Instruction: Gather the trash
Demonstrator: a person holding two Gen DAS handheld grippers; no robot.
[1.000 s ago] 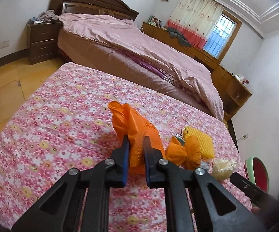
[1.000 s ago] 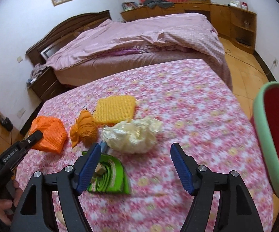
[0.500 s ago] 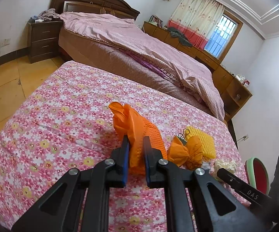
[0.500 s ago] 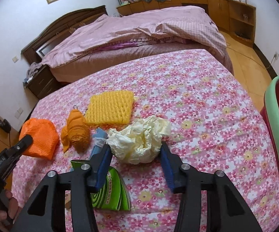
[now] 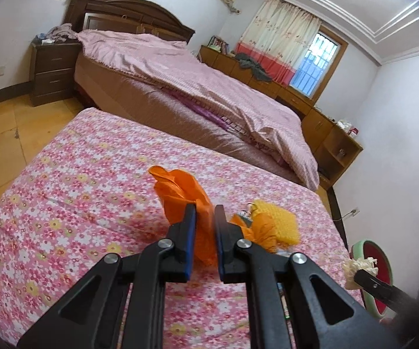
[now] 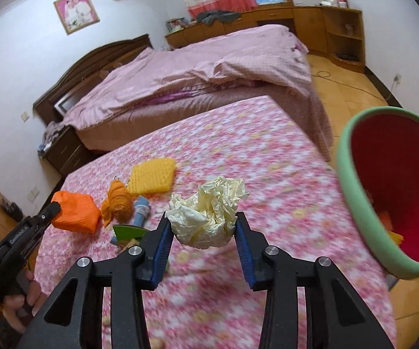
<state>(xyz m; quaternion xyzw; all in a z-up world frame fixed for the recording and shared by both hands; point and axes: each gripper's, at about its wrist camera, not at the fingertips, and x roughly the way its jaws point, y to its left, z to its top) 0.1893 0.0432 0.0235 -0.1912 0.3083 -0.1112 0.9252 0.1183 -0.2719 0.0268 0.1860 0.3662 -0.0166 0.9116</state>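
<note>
Pink-quilted bed (image 5: 198, 87), dark nightstand (image 5: 54, 72), curtained window (image 5: 315, 64).

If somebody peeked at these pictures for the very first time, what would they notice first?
Probably the crumpled cream paper wad pinched in the right gripper, lifted above the pink flowery bedspread. Just to its right gapes a bin, red inside with a green rim. Over on the left, the left gripper squeezes a bright orange bag near the bedspread's edge.
</note>
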